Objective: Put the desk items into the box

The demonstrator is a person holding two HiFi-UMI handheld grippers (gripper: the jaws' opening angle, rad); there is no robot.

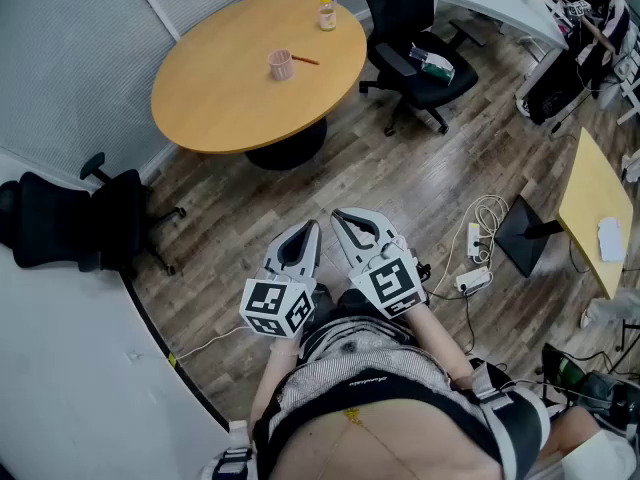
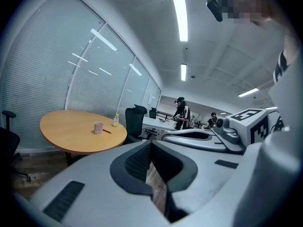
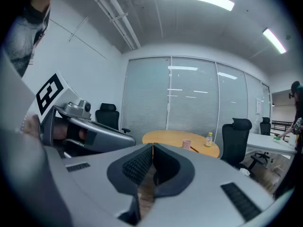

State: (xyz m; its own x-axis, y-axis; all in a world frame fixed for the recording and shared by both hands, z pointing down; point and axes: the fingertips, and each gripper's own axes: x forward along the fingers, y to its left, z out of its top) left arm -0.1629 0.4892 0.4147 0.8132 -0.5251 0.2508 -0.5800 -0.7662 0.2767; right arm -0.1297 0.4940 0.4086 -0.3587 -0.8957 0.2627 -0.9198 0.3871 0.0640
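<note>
Pink cup | on round wooden table | plank floor | black chair beside

A pink cup, red pen beside it, and small bottle sit on the round table.

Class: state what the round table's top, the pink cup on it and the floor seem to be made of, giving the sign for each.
Table top: likely wood laminate, smooth satin, even honey colour.
Pink cup: plastic or ceramic, unclear; matte.
Floor: wood-look planks, maybe vinyl; grain streaks and plank seams.
</note>
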